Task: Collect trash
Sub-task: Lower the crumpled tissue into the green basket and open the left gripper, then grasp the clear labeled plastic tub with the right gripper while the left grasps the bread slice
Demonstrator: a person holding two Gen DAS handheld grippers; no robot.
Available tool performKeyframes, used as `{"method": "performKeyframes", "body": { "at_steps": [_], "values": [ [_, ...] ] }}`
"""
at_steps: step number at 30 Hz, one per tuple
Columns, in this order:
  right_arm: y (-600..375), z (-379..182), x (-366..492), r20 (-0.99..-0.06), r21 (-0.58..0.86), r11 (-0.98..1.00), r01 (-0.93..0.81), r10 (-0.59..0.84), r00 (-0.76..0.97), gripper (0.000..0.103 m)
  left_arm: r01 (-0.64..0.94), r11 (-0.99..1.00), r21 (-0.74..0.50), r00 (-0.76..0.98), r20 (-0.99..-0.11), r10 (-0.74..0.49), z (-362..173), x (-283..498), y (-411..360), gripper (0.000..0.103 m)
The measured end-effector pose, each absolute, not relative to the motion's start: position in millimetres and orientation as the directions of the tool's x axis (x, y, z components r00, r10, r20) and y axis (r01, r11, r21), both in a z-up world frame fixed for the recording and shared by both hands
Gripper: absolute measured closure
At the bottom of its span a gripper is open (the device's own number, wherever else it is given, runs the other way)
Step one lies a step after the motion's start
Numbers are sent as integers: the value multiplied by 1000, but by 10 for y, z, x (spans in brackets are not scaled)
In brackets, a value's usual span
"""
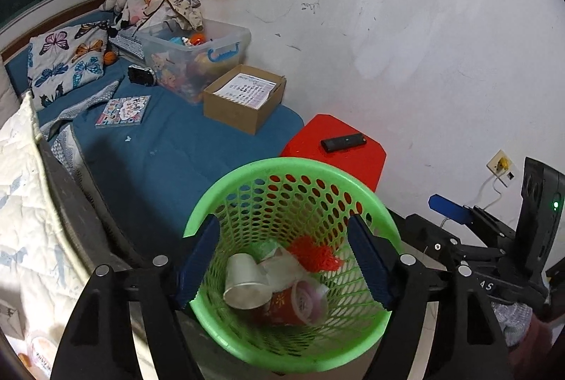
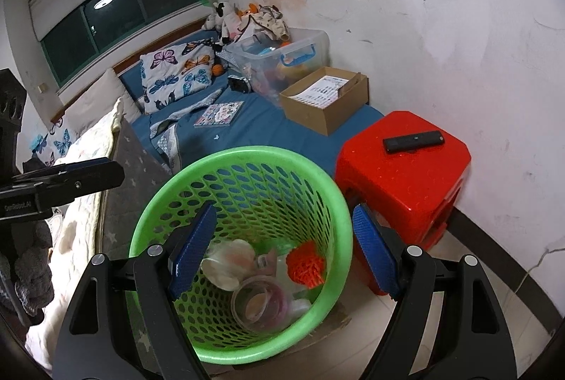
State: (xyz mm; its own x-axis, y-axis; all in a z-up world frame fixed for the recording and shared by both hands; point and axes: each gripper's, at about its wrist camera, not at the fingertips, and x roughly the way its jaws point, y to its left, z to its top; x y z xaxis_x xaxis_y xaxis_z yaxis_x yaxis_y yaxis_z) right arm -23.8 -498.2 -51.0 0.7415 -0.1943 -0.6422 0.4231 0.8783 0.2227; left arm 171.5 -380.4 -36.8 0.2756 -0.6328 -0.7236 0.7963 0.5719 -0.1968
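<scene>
On the left, the blue bed (image 2: 268, 129) shows no obvious trash, though a small pale scrap may remain. The near green basket (image 2: 243, 164) already holds cups and wrappers. Left gripper (image 1: 282, 260) and right gripper (image 2: 282, 249) hover above it, spread, empty.

basket (image 2: 243, 161): bright green plastic, walls pierced with rows of oval holes
net scrap (image 2: 305, 263): orange-red mesh, lying in the basket
paper cup (image 1: 243, 281): white, with a red printed cup (image 1: 282, 306) beside it
fingers (image 2: 192, 251): blue ribbed pads on black arms
stool (image 2: 406, 168): glossy red
remote (image 2: 413, 140): black, on the stool
bed sheet (image 2: 268, 129): deep blue
pillow (image 2: 176, 76): white with purple, orange and blue butterflies
box (image 2: 325, 112): brown cardboard
wall (image 2: 441, 9): white, stained and scuffed
quilt (image 1: 24, 189): cream, stitched pattern, left of the frame
</scene>
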Motion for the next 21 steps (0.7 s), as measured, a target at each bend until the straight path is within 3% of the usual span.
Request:
{"method": "performKeyframes", "body": {
  "at_steps": [21],
  "values": [
    [-3908,-290,207,-616,219,959,179,-7,788,23,592,782,-194,496,-677,-543,-219,1574,-2005,31]
  ]
}}
